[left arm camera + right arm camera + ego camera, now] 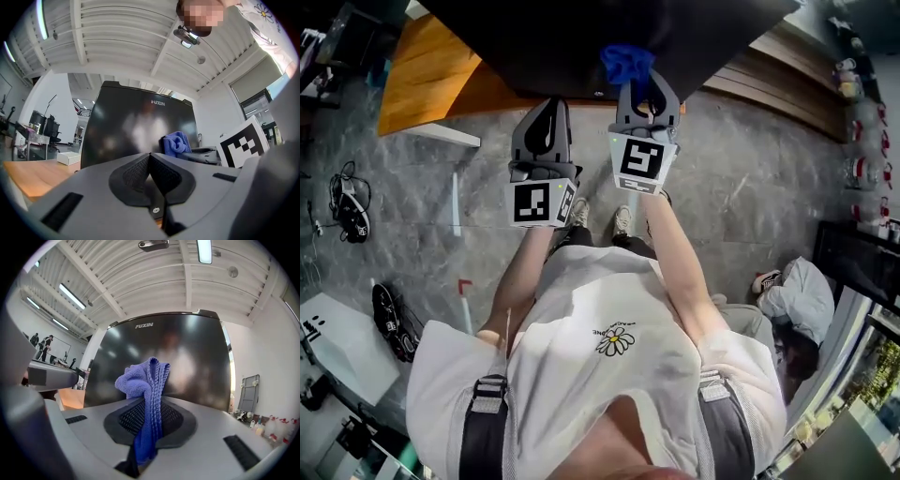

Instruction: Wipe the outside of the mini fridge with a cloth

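Observation:
The black mini fridge (581, 42) fills the top of the head view, and its glossy front (187, 362) faces both gripper views. My right gripper (640, 86) is shut on a blue cloth (626, 62), whose bunched end (146, 380) sticks out past the jaws close to the fridge front. The left gripper (546, 117) hangs beside it, a little lower, jaws shut with nothing between them (150, 161). From the left gripper view the cloth (177, 143) shows to the right, against the fridge (136, 131).
An orange wooden board (431, 75) lies under the fridge on the grey stone floor. Shoes (394, 319) and cables (347, 202) lie on the floor at left. A seated person (792, 300) is at right, near a dark cabinet (862, 253).

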Available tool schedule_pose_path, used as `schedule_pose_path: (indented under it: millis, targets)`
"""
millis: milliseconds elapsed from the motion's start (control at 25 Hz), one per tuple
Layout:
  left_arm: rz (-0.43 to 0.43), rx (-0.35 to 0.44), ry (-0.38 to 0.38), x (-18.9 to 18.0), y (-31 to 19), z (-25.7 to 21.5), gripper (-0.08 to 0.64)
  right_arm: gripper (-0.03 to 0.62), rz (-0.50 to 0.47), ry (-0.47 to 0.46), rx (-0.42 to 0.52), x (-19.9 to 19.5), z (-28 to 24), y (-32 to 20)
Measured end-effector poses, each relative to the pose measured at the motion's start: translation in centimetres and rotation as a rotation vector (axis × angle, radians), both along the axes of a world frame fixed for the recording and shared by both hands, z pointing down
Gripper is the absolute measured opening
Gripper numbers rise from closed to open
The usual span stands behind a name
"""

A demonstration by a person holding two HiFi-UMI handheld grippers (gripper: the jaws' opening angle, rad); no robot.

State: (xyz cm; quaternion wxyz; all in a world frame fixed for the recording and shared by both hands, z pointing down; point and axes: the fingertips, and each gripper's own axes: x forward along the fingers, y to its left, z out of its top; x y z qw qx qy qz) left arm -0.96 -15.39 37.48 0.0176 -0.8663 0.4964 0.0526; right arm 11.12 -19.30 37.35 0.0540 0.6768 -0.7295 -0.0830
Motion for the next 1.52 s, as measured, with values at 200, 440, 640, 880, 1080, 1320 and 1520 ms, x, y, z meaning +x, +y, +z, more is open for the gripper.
schedule_pose_path:
  millis: [200, 440, 640, 880, 1080, 1320, 1520]
  targets:
    - [0.018, 0.002, 0.003, 2.3, 0.2, 0.0, 0.005, 0.061, 0.049, 0.000, 0.003, 3.9, 0.2, 0.7]
    - [0.029, -0.007, 0.003, 3.9, 0.4, 0.2, 0.005, 0.061, 0.115, -0.028, -0.009, 7.5, 0.5, 1.2]
    - [0.040, -0.007, -0.002, 4.9, 0.6, 0.1, 0.005, 0.061, 0.166, -0.027, -0.010, 10.3, 0.6, 1.5]
    - [0.055, -0.012, -0.015, 5.8, 0.8, 0.4, 0.005, 0.061, 0.222, 0.004, -0.009, 12.8, 0.6, 1.8]
    - [0.064, -0.016, -0.024, 6.3, 1.3, 0.6, 0.005, 0.061, 0.268, -0.013, -0.015, 15.0, 0.8, 2.3]
    - [0.062, -0.011, -0.029, 6.0, 1.2, 0.4, 0.005, 0.061, 0.305, -0.019, -0.023, 16.4, 0.9, 2.2]
    - [0.056, -0.012, -0.030, 5.8, 1.4, 0.5, 0.005, 0.061, 0.340, -0.026, -0.026, 18.0, 1.0, 2.5]
